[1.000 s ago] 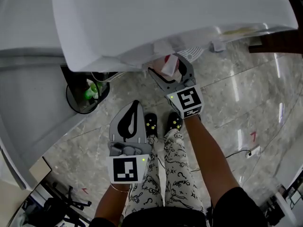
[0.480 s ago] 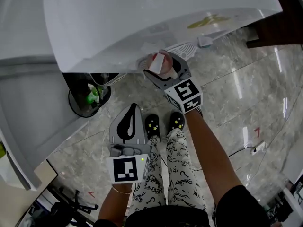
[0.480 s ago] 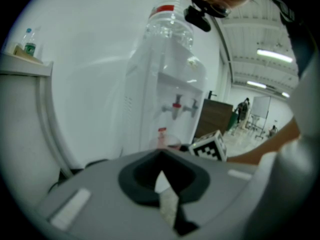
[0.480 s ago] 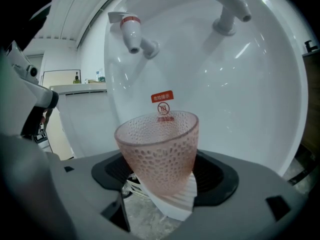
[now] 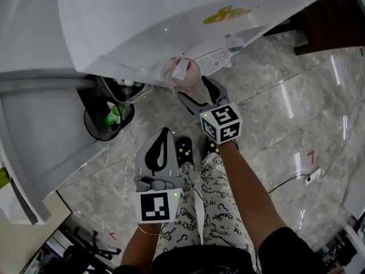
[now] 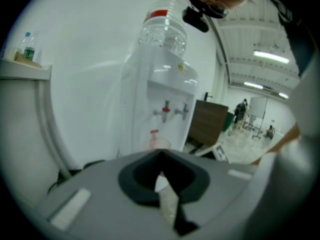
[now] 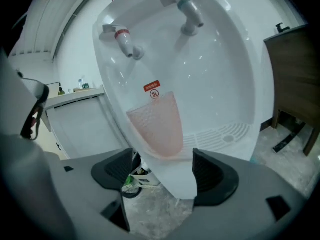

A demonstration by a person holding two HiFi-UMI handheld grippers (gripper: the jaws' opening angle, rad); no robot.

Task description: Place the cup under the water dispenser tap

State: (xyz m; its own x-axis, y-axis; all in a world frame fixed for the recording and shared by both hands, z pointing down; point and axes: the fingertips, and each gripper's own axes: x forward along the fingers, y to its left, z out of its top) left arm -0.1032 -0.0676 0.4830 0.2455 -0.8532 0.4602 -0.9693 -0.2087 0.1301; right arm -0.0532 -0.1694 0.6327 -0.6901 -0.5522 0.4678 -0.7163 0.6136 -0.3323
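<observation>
A pinkish translucent cup (image 7: 157,126) stands in the white water dispenser's recess (image 7: 220,74), below the red tap (image 7: 124,40) and beside the grey tap (image 7: 189,15). My right gripper (image 7: 162,169) is open just in front of the recess, pads wide apart, and the cup is beyond its tips. From the head view the cup (image 5: 183,72) sits at the dispenser's front edge, just past the right gripper (image 5: 195,85). My left gripper (image 5: 164,131) hangs low over the floor, shut and empty. In the left gripper view (image 6: 161,159) the dispenser (image 6: 165,99) and cup (image 6: 156,143) are farther off.
A black bin (image 5: 107,116) holding a green bottle stands left of the dispenser. Dark wooden furniture (image 5: 331,16) is at the right. The person's legs and shoes (image 5: 197,147) are beneath the grippers. A cable and socket (image 5: 305,181) lie on the marble floor.
The right gripper moved forward to the dispenser with the cup between its jaws; now the cup stands in the recess beyond the fingertips. The left gripper has stayed put.
</observation>
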